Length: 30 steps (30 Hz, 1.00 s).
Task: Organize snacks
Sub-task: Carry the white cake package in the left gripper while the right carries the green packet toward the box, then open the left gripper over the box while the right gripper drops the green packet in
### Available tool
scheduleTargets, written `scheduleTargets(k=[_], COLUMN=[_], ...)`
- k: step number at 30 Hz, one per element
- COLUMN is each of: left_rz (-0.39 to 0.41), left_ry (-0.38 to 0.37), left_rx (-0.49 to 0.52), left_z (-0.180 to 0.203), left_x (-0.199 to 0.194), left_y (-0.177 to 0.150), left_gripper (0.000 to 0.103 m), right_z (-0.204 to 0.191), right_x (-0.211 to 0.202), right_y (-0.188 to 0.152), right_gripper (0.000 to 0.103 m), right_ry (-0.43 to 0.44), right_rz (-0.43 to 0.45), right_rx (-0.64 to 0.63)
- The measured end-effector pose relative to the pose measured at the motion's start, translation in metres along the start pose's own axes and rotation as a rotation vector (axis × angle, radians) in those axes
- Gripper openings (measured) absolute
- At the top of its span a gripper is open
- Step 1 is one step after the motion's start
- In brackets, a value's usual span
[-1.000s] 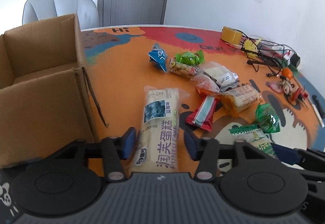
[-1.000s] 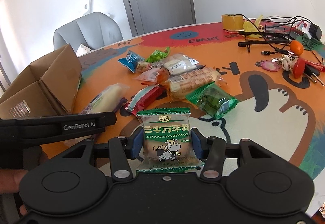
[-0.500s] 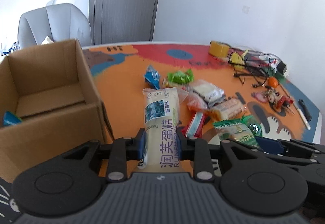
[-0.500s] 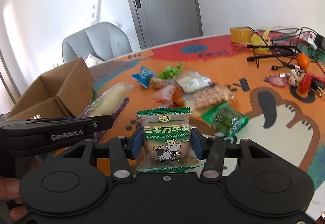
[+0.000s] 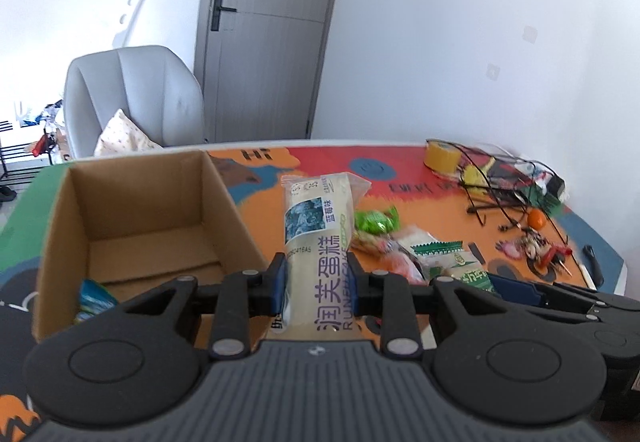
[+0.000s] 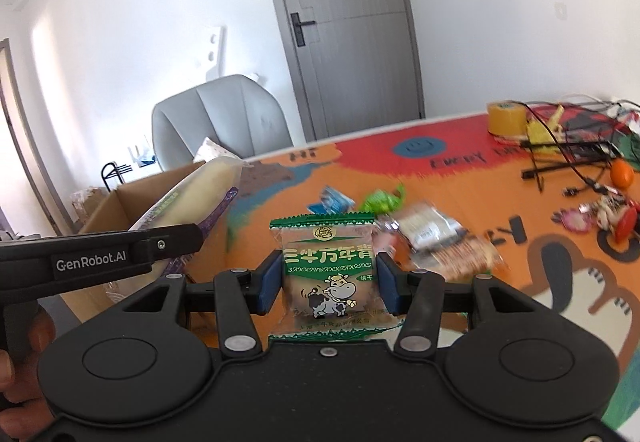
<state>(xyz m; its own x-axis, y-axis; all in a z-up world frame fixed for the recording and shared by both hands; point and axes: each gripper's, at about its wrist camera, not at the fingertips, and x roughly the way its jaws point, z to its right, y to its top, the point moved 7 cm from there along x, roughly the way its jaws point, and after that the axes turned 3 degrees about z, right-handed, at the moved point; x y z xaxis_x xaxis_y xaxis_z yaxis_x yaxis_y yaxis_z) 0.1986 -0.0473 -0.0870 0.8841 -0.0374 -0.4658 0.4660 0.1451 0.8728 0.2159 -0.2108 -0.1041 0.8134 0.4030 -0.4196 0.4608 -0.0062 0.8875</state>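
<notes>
My left gripper (image 5: 316,284) is shut on a long pale cake packet (image 5: 318,230) with purple lettering, lifted off the table just right of an open cardboard box (image 5: 148,217). A blue snack wrapper (image 5: 94,298) lies in the box's near corner. In the right wrist view my right gripper (image 6: 327,282) is shut on a green-topped biscuit packet (image 6: 326,274) with a cartoon cow, held above the table. The left gripper's arm (image 6: 100,254) and the cake packet (image 6: 200,197) show at its left, in front of the box (image 6: 116,209).
Several loose snacks (image 6: 424,238) lie in a heap on the orange table mat (image 6: 460,181). Tape roll (image 6: 506,117), cables (image 6: 568,149) and keys (image 6: 600,213) crowd the far right. A grey chair (image 5: 132,101) stands behind the table, a door beyond it.
The left gripper closed on the cake packet and lifted it off the table. Both grippers rose, and the box interior came into view. The right gripper kept its grip on the biscuit packet.
</notes>
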Motion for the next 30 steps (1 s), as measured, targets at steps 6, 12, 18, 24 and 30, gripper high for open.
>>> scheduleTargets(k=[6,12,18,24,30], left_rz=[0.023,0.042,0.040,0.025,0.047], left_ry=[0.040,0.087,0.126,0.157,0.167], left_rx=[-0.027,-0.066,-0.107,-0.173,-0.228], left_z=[-0.023,-0.055,-0.086,-0.114,-0.137], left_x=[-0.007,-0.011,-0.008,-0.004,-0.007], left_y=[0.012,0.023,0.028,0.024,0.029], left_gripper=[0.028,0.028,0.028,0.029,0.034], right_z=[-0.018,-0.041,-0.062,-0.085,-0.108], right_x=[0.010,0.022,0.037,0.050,0.062], right_y=[0.011,0.025,0.033,0.036,0.039], right_gripper=[0.050,0.050,0.050,0.050,0.050], right_ry=[0.038,0.078,0.108,0.148,0.183], right_rz=[0.005,0.014,0.013,0.007,-0.001], right_rx=[-0.014,-0.037,-0.049,-0.074,-0.091])
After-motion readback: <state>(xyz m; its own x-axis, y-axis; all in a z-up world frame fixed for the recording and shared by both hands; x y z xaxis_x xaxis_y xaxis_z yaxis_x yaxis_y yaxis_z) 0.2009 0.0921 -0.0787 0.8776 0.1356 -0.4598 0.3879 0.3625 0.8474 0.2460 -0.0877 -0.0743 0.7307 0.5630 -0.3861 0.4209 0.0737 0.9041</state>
